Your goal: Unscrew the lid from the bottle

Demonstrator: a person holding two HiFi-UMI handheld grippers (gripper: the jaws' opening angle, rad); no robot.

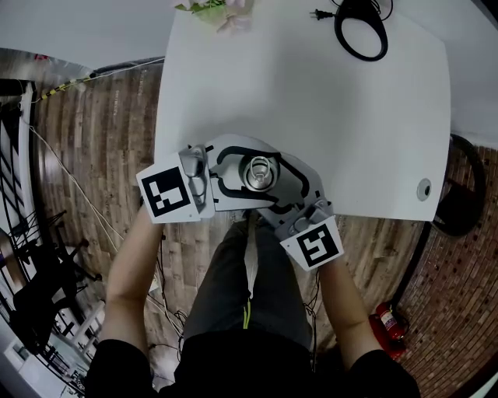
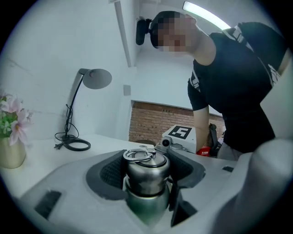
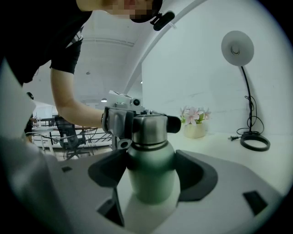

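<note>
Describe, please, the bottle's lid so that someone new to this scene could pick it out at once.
At the middle of the near edge of the large white table is an upright green metal bottle. The silvery steel lid caps it, carrying a wire ring on top, unlike the green body below.

In the right gripper view the base of the bottle (image 3: 153, 176) is hidden low between the jaws of the right tool (image 3: 153, 160), and the left tool (image 3: 145, 124) covers part of the lid (image 3: 149, 130). In the left gripper view the bottle's body is cut off by the bottom edge, the vase (image 2: 10, 155) runs off the left edge, and a red thing (image 2: 203, 151) is too small to tell. In the head view both tools hide the bottle's body, the flowers (image 1: 214, 9) and lamp base (image 1: 366, 56) are cut by the top edge, and a round fitting (image 1: 423, 189) on the counter (image 1: 350, 116) is too small to identify.
</note>
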